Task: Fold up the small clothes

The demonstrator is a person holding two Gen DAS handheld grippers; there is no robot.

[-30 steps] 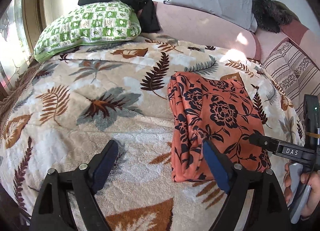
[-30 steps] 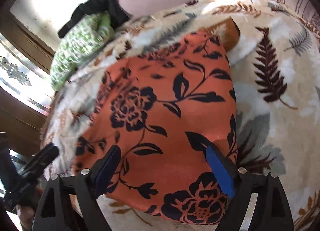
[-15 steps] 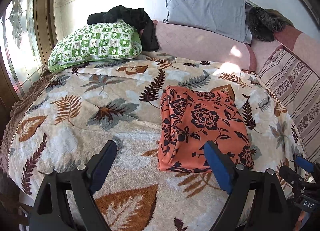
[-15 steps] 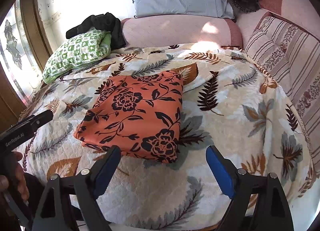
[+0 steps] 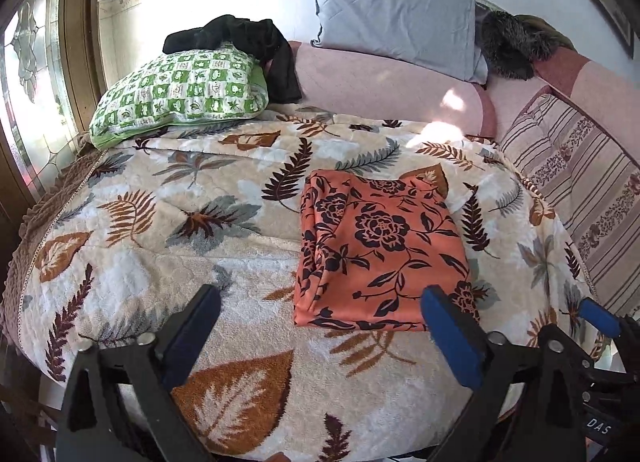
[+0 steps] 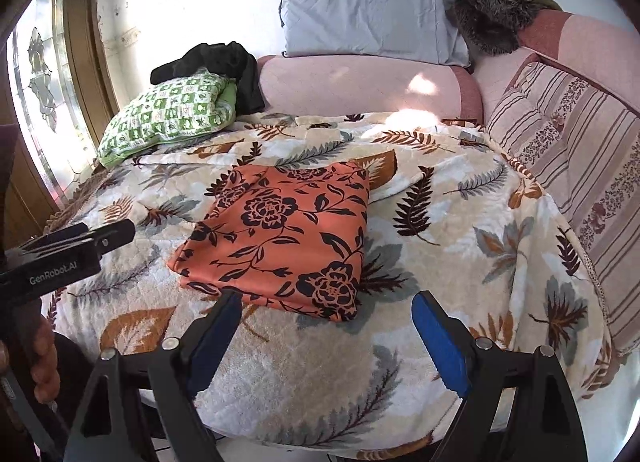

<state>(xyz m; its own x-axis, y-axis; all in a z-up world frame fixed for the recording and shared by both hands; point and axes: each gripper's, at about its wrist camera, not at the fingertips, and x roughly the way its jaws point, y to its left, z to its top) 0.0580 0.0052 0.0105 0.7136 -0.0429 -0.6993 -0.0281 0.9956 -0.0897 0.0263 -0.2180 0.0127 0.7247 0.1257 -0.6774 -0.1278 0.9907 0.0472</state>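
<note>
An orange cloth with a black flower print (image 5: 380, 250) (image 6: 284, 238) lies folded into a flat rectangle on the leaf-patterned blanket (image 5: 160, 222) (image 6: 460, 222). My left gripper (image 5: 320, 310) hangs above the blanket's near edge, short of the cloth; its jaws are opening wider and hold nothing. My right gripper (image 6: 324, 314) hovers just in front of the cloth's near edge, open and empty, clear of the fabric. The left view catches the right gripper's blue pad (image 5: 600, 320) at the far right. The left gripper's body (image 6: 72, 250) shows at the left of the right view.
A green checked pillow (image 5: 180, 94) with black clothing (image 5: 248, 38) on it lies at the back left. A grey pillow (image 5: 396, 18) leans on the wall above a pink bolster (image 5: 384, 90). A striped cushion (image 5: 580, 182) borders the right. A window (image 5: 28, 74) is at left.
Both grippers drew back and rose from the cloth, which now looks smaller and whole. The left jaws spread slightly wider. The right gripper rolled from a tilted view to level.
</note>
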